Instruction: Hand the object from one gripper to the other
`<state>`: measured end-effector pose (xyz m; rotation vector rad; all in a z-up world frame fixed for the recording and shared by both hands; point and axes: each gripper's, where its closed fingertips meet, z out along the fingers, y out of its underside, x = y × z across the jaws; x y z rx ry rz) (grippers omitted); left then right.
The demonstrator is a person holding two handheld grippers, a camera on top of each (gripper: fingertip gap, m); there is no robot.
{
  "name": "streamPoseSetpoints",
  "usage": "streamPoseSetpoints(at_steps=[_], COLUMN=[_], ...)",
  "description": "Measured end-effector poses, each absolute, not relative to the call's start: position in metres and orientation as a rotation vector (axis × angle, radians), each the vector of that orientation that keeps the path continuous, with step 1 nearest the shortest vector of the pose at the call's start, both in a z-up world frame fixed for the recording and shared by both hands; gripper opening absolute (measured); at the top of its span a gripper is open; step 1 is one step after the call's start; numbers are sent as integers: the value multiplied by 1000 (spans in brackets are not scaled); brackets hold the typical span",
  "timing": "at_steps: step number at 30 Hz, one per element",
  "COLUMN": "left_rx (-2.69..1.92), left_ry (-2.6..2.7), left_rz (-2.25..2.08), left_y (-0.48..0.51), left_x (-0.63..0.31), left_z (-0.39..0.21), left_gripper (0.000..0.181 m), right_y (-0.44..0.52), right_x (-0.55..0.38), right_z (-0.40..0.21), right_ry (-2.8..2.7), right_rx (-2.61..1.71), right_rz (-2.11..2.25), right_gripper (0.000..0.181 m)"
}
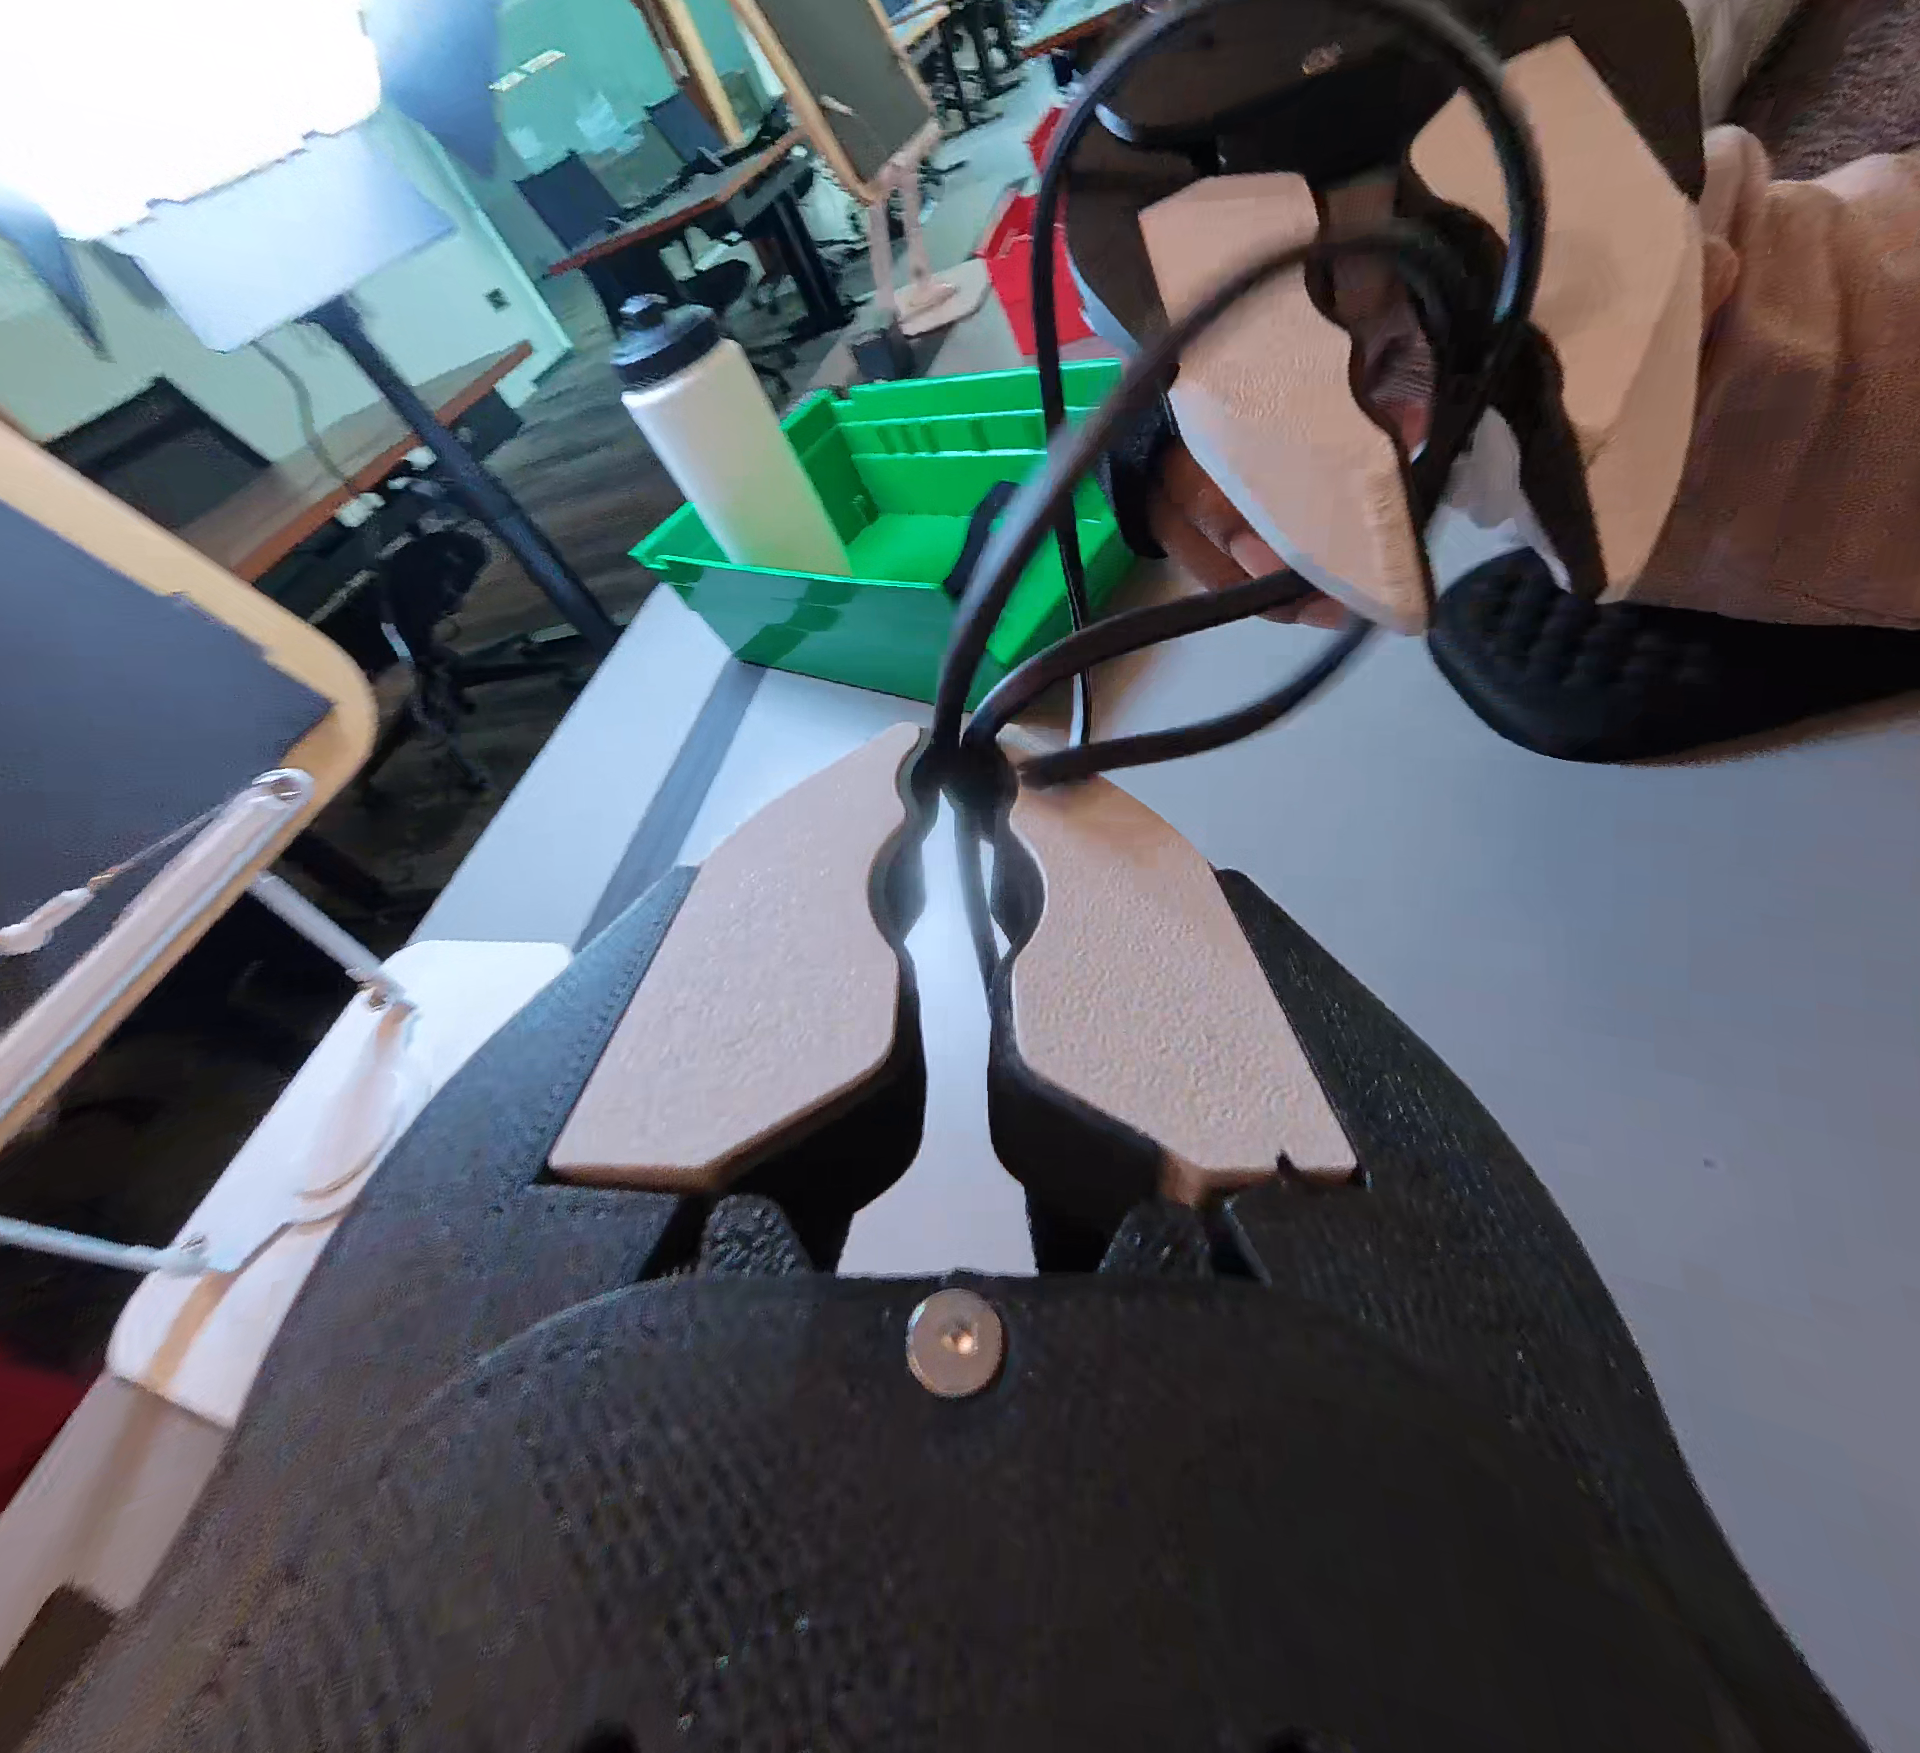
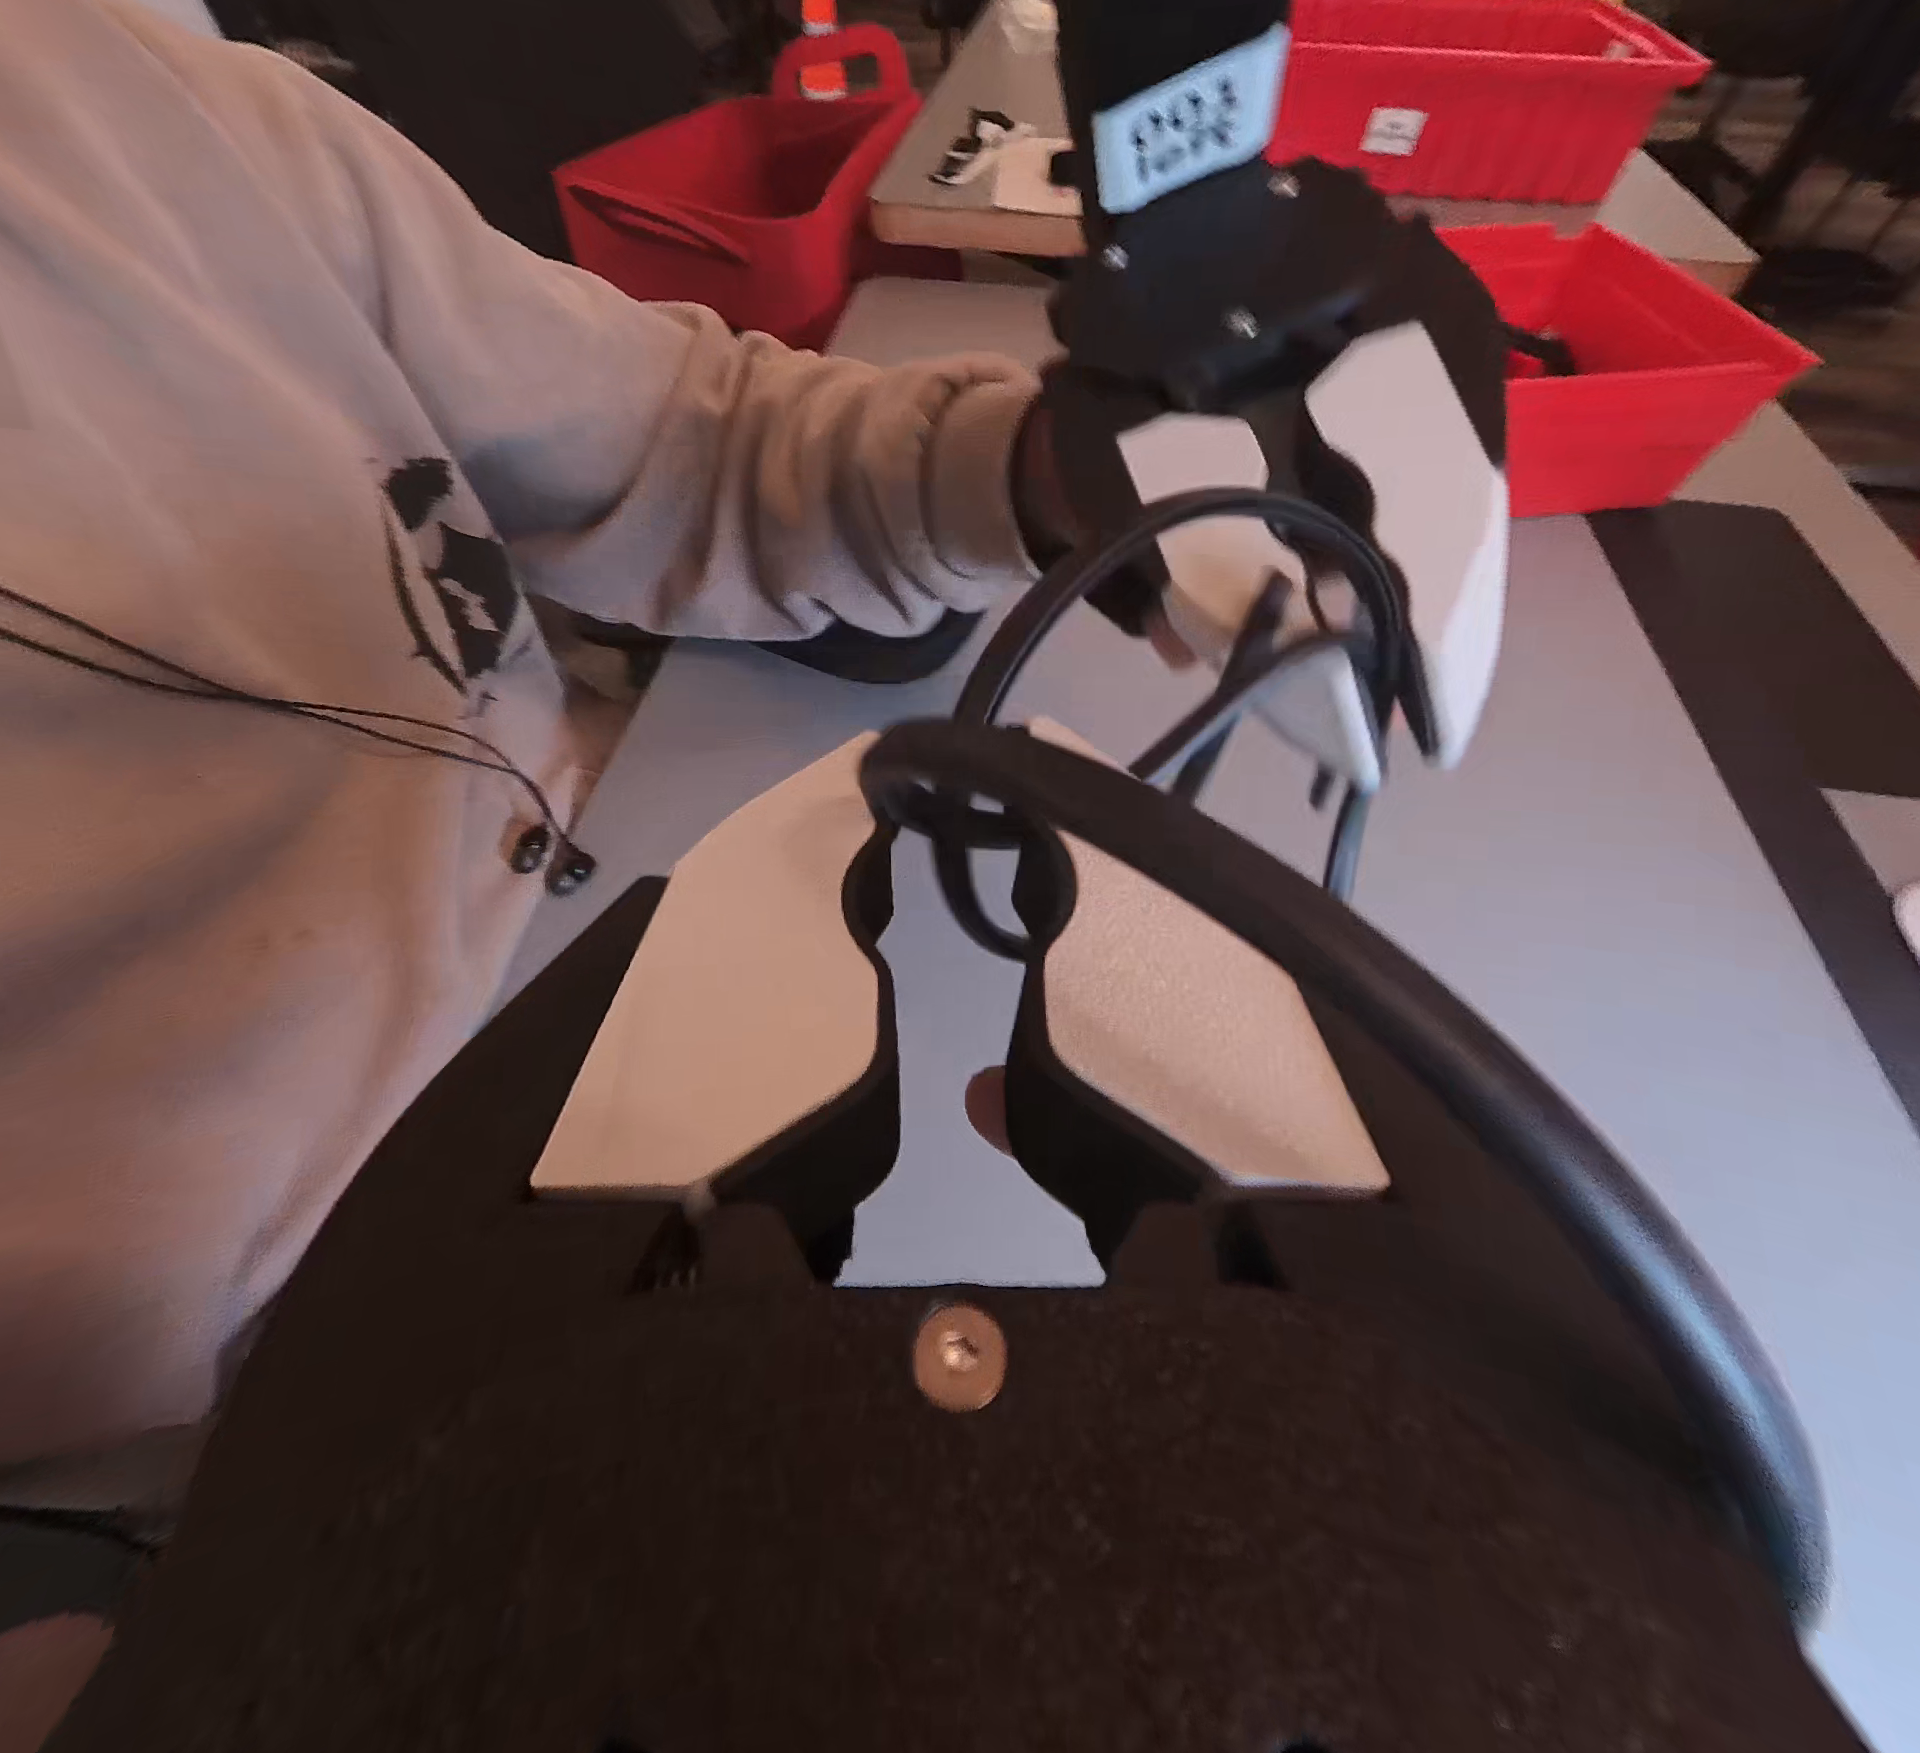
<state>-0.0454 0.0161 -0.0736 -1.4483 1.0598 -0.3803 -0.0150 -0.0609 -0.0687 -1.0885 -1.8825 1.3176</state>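
Pebbled tan pads on the left gripper [image 1: 961, 768] pinch a glossy black cable [image 1: 1049, 498] at their scalloped tips. The cable's loops arc just ahead into the right gripper [image 2: 961, 784], whose pale tips likewise clamp it. Beyond, on the smooth grey table [image 1: 1558, 976], a ribbed green bin [image 1: 883, 602] holds a white bottle [image 1: 727, 467].

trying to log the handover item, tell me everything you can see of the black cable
The black cable is thin, glossy and rubbery-looking, coiled in loose loops held above the grey table. The left gripper pinches strands at its fingertips, while the right gripper is closed on another part of the coil. One loop arcs beside the right gripper. Its ends are not clearly visible.
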Motion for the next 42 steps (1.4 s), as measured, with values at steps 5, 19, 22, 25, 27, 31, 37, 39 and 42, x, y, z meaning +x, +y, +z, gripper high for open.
streamPoseSetpoints(at_steps=[5, 19, 22, 25, 27, 31, 37, 39, 42], left_rx=[-1385, -1237, -1226, -1217, -1206, -1201, -1221, -1235, -1249], left_ry=[964, 819, 839, 857, 849, 812, 810, 813, 821], left_rz=[-168, -357, -554, -712, -832, -1024, -1094, -1071, -1028], left_y=[24, -4, -12, -17, -21, -25, -24, -21, -18], left_x=[-86, -124, -99, -75, -64, -52, -37, -34, -35], left_z=[-42, 17, 14, 7, 5, 2, -8, -13, -17], left_gripper=[7, 8, 8, 8, 7, 8, 8, 7, 8], right_y=[-34, 17, 4, -27, -52, -70, -85, -88, -86], right_x=[-9, -10, -25, -36, -37, -48, -59, -64, -65], right_z=[-84, -66, -65, -77, -82, -80, -84, -94, -99], right_ry=[-1886, -1605, -1594, -1712, -1801, -1802, -1813, -1847, -1866], right_rx=[-1178, -1231, -1191, -1146, -1086, -1032, -1062, -1076, -1056], right_rz=[1186, 1166, 1216, 1317, 1445, 1506, 1542, 1504, 1443], right_gripper=[24, 39, 43, 44, 43, 50, 72, 56, 15])
